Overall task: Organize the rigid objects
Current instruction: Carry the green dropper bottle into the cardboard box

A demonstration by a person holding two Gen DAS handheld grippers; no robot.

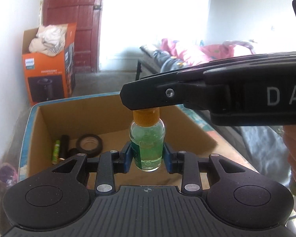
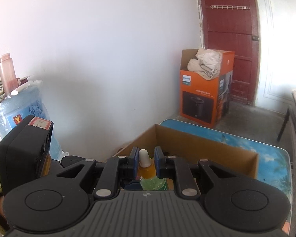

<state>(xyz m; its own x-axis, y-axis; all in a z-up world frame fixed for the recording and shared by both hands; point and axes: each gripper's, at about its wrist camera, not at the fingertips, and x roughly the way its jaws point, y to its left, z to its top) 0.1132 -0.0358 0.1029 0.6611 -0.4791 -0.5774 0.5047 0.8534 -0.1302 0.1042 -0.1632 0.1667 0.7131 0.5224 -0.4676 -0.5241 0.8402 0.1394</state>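
Closest to me in the left wrist view is my left gripper point(image 1: 147, 154), its blue pads pinching the glass body of a small bottle of green liquid point(image 1: 147, 148). The bottle stands upright, long axis vertical, orange cap point(image 1: 146, 115) pointing up. My right gripper point(image 2: 146, 163) comes in from the side and is clamped on that same bottle's top — in the right wrist view its pads press on the orange collar, with the white dropper bulb point(image 2: 143, 155) standing up between them.

So both hands share one bottle, held in the air above the open cardboard box point(image 1: 55, 118), which sits on a blue-patterned table point(image 2: 266, 144). A roll of black tape point(image 1: 89, 141), a black cylinder point(image 1: 64, 145) and a thin green tube point(image 1: 56, 151) already lie on the box floor.

I judge this the carry step: bottle lifted, not yet stowed. Next, I think, it needs lowering into the free floor to the right of the tape, kept upright — and one grip should let go first, so the glass isn't twisted between two hands.
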